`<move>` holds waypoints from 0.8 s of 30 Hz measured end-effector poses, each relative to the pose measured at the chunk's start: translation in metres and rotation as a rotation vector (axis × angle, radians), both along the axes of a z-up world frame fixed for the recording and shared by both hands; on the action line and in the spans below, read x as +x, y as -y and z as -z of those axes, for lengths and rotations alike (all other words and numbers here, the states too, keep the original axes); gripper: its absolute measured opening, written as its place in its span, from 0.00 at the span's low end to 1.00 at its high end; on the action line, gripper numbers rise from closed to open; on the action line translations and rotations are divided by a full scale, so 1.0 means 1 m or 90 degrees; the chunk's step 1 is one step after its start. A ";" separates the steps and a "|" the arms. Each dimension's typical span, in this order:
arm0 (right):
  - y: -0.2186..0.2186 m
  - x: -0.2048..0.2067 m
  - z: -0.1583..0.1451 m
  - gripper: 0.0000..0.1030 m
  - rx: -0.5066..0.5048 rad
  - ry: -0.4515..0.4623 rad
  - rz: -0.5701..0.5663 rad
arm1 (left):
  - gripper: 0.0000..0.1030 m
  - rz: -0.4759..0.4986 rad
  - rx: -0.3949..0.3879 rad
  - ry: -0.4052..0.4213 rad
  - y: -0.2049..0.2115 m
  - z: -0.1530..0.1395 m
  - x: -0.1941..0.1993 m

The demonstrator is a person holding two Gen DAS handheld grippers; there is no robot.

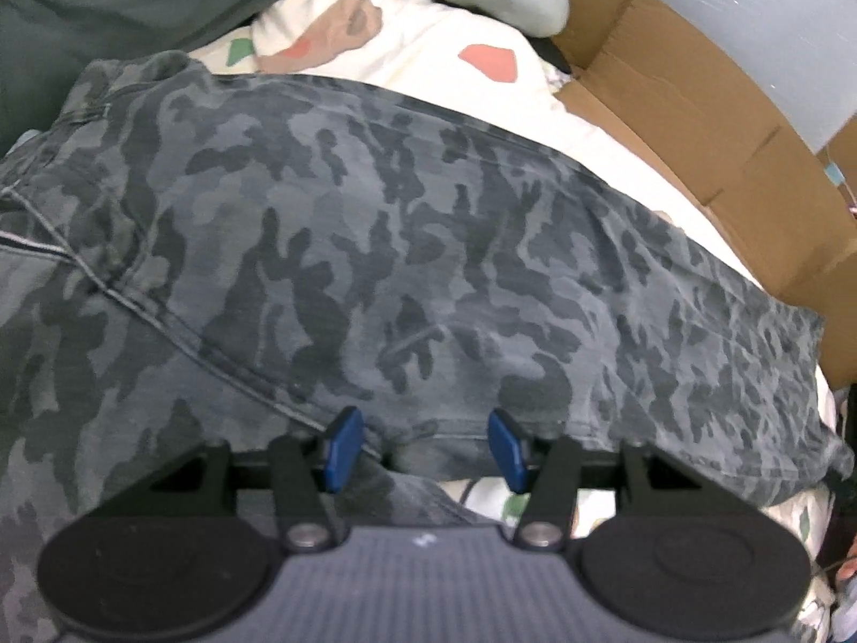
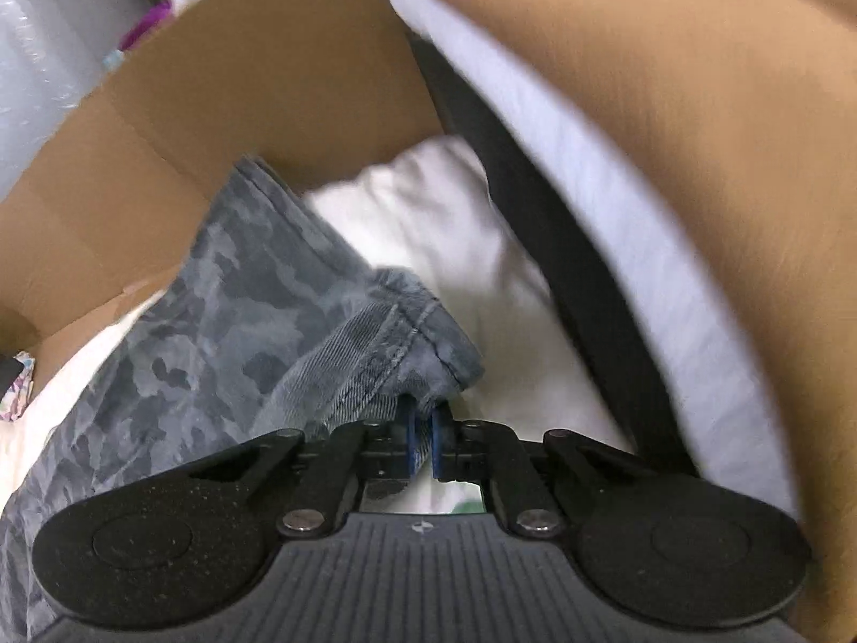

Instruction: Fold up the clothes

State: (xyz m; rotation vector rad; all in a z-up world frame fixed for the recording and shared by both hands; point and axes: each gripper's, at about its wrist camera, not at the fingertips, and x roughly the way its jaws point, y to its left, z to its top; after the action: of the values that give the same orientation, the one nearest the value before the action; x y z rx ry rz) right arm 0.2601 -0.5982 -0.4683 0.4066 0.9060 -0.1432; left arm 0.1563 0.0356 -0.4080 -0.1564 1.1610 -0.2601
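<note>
Right wrist: one camouflage trousers [image 2: 241,311], clamped.

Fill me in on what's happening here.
A person with a handheld gripper in each hand is folding camouflage trousers spread on a white patterned bedsheet. The right gripper is shut on the hem of a trouser leg, lifting it. The left gripper is open, its blue fingers astride a fabric edge, gripping nothing. A cardboard box stands alongside.

Both cameras sit low, very close, looking along their fingers. Both see the camo pants [image 1: 428,246] [image 2: 225,311] and brown cardboard [image 1: 712,123] [image 2: 257,96] behind.
</note>
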 end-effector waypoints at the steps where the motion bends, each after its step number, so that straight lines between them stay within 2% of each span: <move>1: 0.000 0.001 -0.006 0.03 -0.013 0.001 -0.005 | 0.53 0.004 -0.001 0.002 0.002 0.000 -0.001; 5: 0.002 0.006 -0.022 0.03 -0.063 -0.011 -0.015 | 0.53 0.020 -0.008 0.006 0.010 0.002 0.000; 13: -0.008 0.011 -0.020 0.03 -0.136 -0.041 -0.030 | 0.52 0.063 -0.021 0.018 0.024 -0.002 -0.005; 21: -0.009 0.018 -0.031 0.02 -0.166 -0.045 -0.031 | 0.51 0.064 -0.006 0.014 0.029 0.025 -0.001; 23: -0.013 0.019 -0.027 0.02 -0.187 -0.062 -0.042 | 0.49 0.063 0.003 0.014 0.029 0.034 0.003; 24: -0.016 0.020 -0.025 0.02 -0.197 -0.071 -0.048 | 0.45 0.063 0.013 0.009 0.029 0.039 0.005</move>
State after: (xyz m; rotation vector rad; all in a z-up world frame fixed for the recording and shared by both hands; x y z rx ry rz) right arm 0.2800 -0.5822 -0.4436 0.0779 0.9898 -0.2357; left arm 0.1615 0.0064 -0.4471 -0.0792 1.1581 -0.3354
